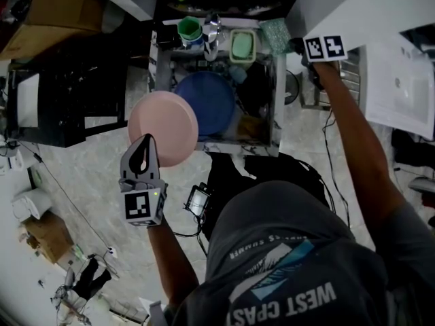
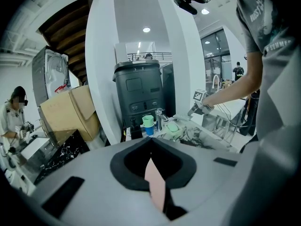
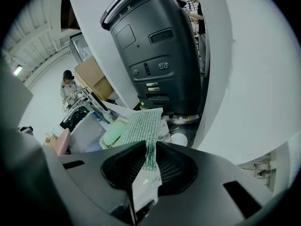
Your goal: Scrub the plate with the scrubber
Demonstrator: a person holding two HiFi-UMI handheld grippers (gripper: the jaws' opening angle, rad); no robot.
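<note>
Head view: left gripper (image 1: 144, 156) holds the pink plate (image 1: 165, 125) by its near rim, above the floor just left of the sink (image 1: 274, 100). The plate's far edge overlaps the sink's left wall. A blue plate (image 1: 209, 100) lies in the sink; a green cup (image 1: 189, 28) and a pale green tray (image 1: 242, 45) sit at the sink's back. The right gripper (image 1: 298, 45) reaches past the sink's right back corner, next to the green scrubber (image 1: 275, 34).

Left gripper view: the left gripper's (image 2: 151, 160) jaws are clamped on the pink plate (image 2: 155, 186), seen edge-on. Beyond are the green cup (image 2: 148, 120), a dark grey machine (image 2: 141, 94) and a cardboard box (image 2: 70, 111).

Right gripper view: the right gripper's (image 3: 149, 150) jaws stand parted. A narrow edge of the mesh scrubber (image 3: 141, 125) hangs between them, with the pads not pressing on it; the rest spreads flat on the counter ahead. The dark grey machine (image 3: 155, 51) stands behind it, and the pale green tray (image 3: 111, 133) is left of it.
</note>
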